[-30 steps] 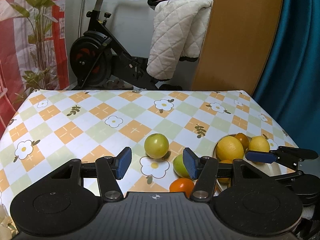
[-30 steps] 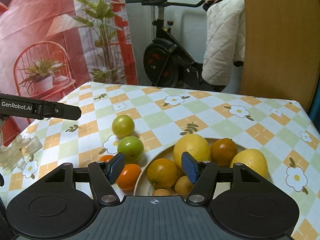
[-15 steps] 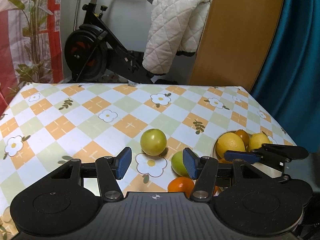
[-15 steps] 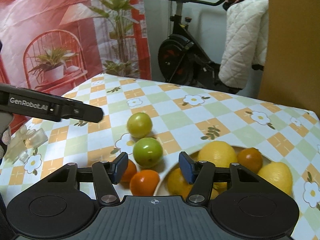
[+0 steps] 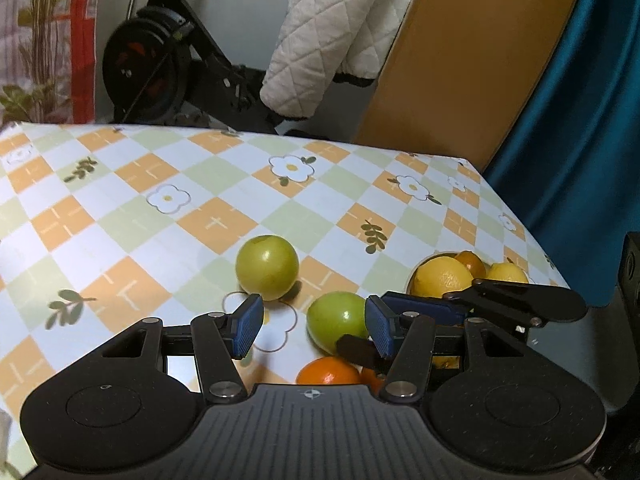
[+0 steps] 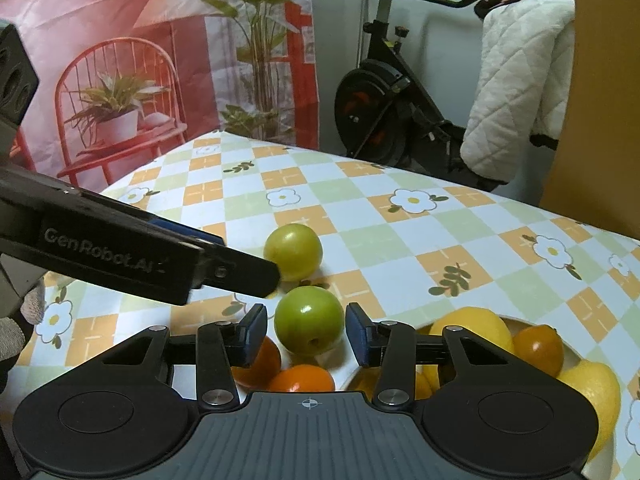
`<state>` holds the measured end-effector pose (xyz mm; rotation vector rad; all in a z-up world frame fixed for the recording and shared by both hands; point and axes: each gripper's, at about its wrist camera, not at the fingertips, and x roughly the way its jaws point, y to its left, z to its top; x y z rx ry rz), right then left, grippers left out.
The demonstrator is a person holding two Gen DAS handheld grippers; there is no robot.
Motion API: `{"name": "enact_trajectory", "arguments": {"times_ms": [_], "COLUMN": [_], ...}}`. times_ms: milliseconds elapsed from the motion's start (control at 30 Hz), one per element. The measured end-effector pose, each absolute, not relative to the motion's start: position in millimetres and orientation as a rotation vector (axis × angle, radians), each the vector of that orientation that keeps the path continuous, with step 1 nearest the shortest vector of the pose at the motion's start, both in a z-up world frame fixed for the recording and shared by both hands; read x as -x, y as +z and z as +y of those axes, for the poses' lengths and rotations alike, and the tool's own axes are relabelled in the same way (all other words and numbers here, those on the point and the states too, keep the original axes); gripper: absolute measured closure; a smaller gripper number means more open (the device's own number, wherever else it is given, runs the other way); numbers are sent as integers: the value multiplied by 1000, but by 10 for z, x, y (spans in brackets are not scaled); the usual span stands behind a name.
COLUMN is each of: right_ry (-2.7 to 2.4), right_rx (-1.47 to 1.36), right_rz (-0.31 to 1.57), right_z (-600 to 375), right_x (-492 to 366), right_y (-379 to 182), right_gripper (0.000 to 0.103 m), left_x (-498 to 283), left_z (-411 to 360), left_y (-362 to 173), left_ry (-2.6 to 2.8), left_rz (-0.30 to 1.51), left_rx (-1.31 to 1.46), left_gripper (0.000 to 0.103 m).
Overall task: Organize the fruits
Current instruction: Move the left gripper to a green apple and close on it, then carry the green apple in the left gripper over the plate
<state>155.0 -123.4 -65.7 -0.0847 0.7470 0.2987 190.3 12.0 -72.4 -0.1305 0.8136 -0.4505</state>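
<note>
Green, smooth and firm, the apple [image 6: 309,321] sits between the closing right claw [image 6: 306,335], untouched, likely slippery; grip its widest sides.

Exercise bike [image 6: 384,92] stands beside a quilted white blanket [image 5: 336,36].

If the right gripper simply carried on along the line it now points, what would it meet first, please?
Most likely the darker green fruit: it sits centred between the closing jaws of the right gripper, whose pads do not yet touch it. The paler green fruit lies beyond. Depth is hard to judge in this view.
</note>
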Motion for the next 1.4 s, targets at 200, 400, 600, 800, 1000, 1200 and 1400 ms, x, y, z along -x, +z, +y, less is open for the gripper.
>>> {"name": "enact_trajectory", "arguments": {"times_ms": [200, 400, 600, 800, 1000, 1200, 1400], "right_ry": [294, 292, 286, 284, 280, 279, 272], "right_rx": [86, 78, 84, 86, 78, 74, 56], "right_rz": [765, 786, 802, 810, 796, 765, 740], "right_z": [-1222, -1222, -1203, -1192, -1202, -1196, -1254], "right_x": [-1644, -1708, -1746, -1757, -1725, -1650, -1523], "right_y": [-740, -801, -847, -858, -832, -728, -595], "right_gripper": [63, 62, 61, 61, 61, 61, 61], "left_x": [-1992, -2055, -2095, -2128, -2044, -1964, -1852], "left_z": [32, -3, 21, 8, -41, -49, -75], "left_y": [-824, -908, -956, -1028, -975, -864, -737], "left_ry": [-477, -496, -512, -555, -558, -553, -561], "left_rz": [847, 875, 886, 903, 876, 845, 823], "left_rx": [146, 152, 173, 213, 189, 178, 172], "left_gripper": [45, 45, 45, 53, 54, 54, 54]}}
